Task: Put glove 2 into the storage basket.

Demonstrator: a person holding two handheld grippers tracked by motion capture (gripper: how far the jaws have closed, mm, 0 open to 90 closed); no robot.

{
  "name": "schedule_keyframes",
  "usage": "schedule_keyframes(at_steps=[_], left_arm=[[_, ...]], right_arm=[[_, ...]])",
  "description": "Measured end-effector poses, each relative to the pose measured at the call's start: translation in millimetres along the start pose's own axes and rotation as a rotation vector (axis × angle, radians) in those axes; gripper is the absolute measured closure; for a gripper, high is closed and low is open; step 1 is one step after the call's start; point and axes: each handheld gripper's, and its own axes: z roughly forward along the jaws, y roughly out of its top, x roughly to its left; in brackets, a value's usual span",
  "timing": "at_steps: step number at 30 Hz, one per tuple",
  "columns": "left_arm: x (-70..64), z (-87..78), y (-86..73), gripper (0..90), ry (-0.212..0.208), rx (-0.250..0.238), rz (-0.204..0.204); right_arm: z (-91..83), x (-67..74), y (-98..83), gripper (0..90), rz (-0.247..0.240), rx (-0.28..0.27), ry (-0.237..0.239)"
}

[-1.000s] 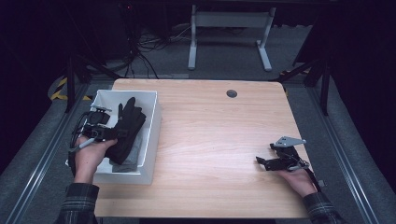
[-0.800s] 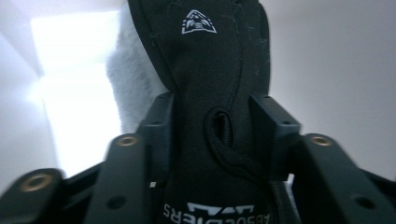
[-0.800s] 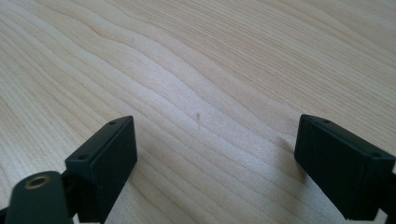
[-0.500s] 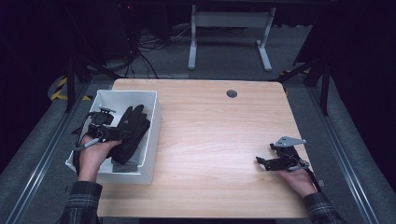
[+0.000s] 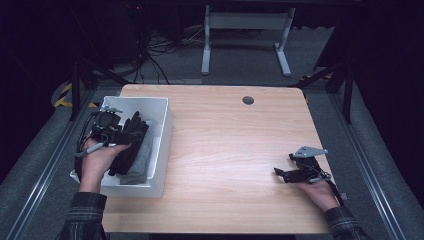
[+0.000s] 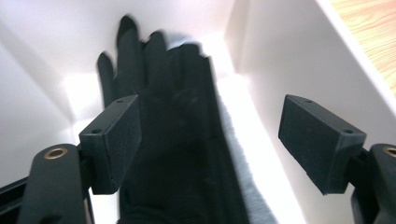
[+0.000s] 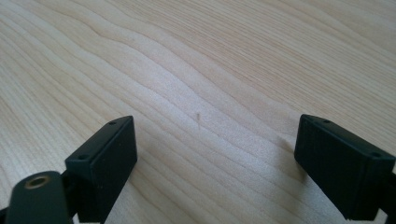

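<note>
No readable writing, brand or label anywhere; the yellow-black striped tape (image 5: 64, 95) on the floor left of the table is the only marking.

My left gripper (image 6: 219, 140) hangs over the white bin (image 5: 162, 145) at the table's left edge, jaws spread wide and just been opening, pads pressing on nothing. The black glove (image 6: 182, 140) lies under them in the bin, fingers pointing to the far wall, on top of a grey cloth (image 5: 142, 157). In the left gripper view the glove's cuff end is cut off at the bottom and the fingertips are blurred; only a strip of the grey cloth shows on its right side. From the high view my left hand (image 5: 97, 160) covers the near part of the glove, so I can't tell how many black pieces are stacked there.

My right gripper (image 7: 215, 158) rests low over bare wooden table (image 5: 225, 150) at the near right, jaws apart, nothing between them. Right hand (image 5: 317, 192) is partly cut off at the bottom.

Around: a small dark round grommet (image 5: 248, 100) near the far edge, a grey desk frame (image 5: 245, 30) and cables (image 5: 155, 50) on the dark floor behind. Background too dark to read.
</note>
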Motion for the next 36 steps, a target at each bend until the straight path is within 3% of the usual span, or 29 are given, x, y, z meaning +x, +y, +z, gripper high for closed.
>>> schedule_keyframes(at_steps=[12,17,21,36], left_arm=[[-53.9,0.9,23.0,22.5,-0.121,-0.055,0.106],[-70.8,4.5,28.6,22.3,-0.156,-0.060,0.132],[-91.5,10.0,32.0,22.2,-0.191,-0.065,0.163],[-127.5,27.1,29.4,20.8,-0.259,-0.082,0.235]], right_arm=[[0.0,0.0,0.0,13.5,0.000,0.000,0.000],[0.0,0.0,0.0,13.5,0.000,0.000,0.000],[0.0,0.0,0.0,13.5,0.000,0.000,0.000],[0.1,0.0,0.0,13.4,0.000,0.000,0.001]])
